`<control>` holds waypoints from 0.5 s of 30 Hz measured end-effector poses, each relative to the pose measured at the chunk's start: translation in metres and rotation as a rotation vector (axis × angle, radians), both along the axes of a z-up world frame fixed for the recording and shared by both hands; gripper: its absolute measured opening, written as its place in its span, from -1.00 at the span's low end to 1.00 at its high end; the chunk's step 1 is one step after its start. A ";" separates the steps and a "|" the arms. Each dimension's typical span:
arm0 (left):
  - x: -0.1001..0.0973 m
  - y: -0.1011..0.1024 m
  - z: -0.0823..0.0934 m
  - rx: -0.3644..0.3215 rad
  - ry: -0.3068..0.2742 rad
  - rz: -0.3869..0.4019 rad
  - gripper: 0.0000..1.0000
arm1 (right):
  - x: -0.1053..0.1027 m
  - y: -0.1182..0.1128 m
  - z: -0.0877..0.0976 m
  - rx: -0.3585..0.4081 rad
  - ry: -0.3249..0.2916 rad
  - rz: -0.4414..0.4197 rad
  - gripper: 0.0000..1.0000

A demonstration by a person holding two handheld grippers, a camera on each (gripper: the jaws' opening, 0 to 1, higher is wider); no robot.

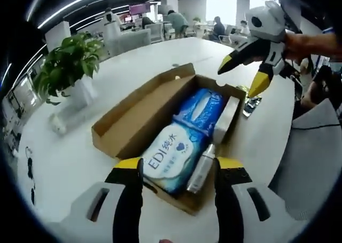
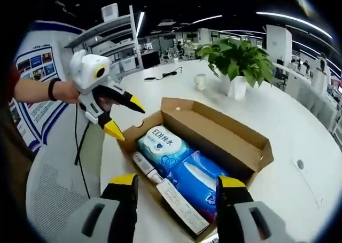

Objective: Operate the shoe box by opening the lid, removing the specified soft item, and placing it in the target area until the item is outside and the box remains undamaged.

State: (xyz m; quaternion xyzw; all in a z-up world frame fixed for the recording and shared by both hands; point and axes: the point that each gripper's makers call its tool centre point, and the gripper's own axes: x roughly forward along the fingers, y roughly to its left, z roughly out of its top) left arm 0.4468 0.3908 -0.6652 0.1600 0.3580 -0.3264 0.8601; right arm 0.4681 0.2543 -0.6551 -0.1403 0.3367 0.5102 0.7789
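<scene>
Both jaws of each hand-held gripper spread wide, holding nothing.

We see a wide white desk, a potted green plant in a white pot, an open office with ceiling strip lights, white pillars, distant seated people, a grey shelving unit

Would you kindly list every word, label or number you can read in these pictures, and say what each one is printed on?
"EDI" with two Chinese characters, probably "纯水": on the white and blue wipes pack in the open cardboard box.
Print on the blue tissue pack: too blurred to read.
Print on the flat strip: too small to read.
Wall posters: too small to read.
</scene>
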 end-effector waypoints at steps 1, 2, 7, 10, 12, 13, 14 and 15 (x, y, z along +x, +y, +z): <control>0.002 0.000 -0.002 0.004 0.005 -0.008 0.07 | 0.000 0.003 -0.001 -0.001 0.002 0.005 0.14; 0.003 -0.001 -0.003 0.006 0.010 -0.014 0.07 | 0.002 0.006 -0.002 -0.003 0.004 0.010 0.14; 0.010 -0.002 -0.010 0.041 0.016 -0.060 0.08 | 0.009 0.024 -0.009 -0.023 0.001 0.055 0.14; 0.014 -0.001 -0.018 0.059 0.034 -0.082 0.09 | 0.005 0.036 -0.013 -0.048 -0.007 0.094 0.14; 0.016 0.000 -0.022 0.078 0.039 -0.095 0.09 | 0.006 0.042 -0.020 -0.077 -0.019 0.122 0.15; 0.016 0.000 -0.024 0.086 0.043 -0.107 0.09 | 0.006 0.045 -0.022 -0.081 -0.019 0.134 0.15; 0.017 0.000 -0.026 0.092 0.045 -0.114 0.09 | 0.006 0.049 -0.024 -0.081 -0.013 0.140 0.15; 0.017 0.001 -0.029 0.101 0.048 -0.124 0.09 | 0.007 0.053 -0.026 -0.079 -0.008 0.142 0.15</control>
